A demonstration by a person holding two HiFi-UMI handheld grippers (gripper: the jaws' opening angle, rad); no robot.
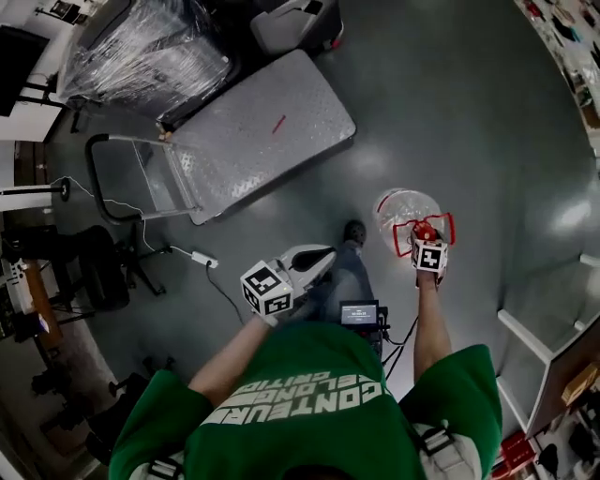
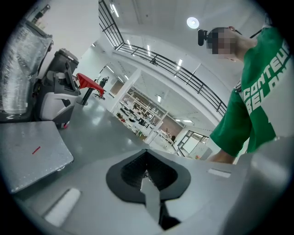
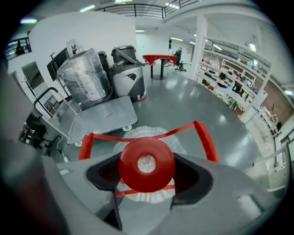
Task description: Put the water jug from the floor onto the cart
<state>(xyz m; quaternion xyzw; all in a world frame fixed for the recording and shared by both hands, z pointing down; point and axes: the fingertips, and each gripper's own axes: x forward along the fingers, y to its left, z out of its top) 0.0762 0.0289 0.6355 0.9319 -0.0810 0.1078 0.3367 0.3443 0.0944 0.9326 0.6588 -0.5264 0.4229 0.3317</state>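
The clear water jug (image 1: 403, 208) with a red cap (image 3: 147, 164) and a red carrying handle (image 3: 202, 133) is by my right foot on the grey floor. My right gripper (image 3: 148, 173) comes down on it from above, its jaws closed against both sides of the cap; in the head view this right gripper (image 1: 424, 236) covers the jug's near side. The flat grey cart (image 1: 262, 131) stands to the far left, also seen in the right gripper view as the cart (image 3: 108, 114). My left gripper (image 2: 147, 176) is shut and empty, and points away across the hall.
A plastic-wrapped pallet load (image 1: 150, 47) and a grey machine (image 1: 295, 23) stand beyond the cart. The cart's push handle (image 1: 122, 178) is at its left end. A cable with a power strip (image 1: 202, 258) and an office chair (image 1: 94, 267) lie left. White shelving (image 1: 544, 347) is at right.
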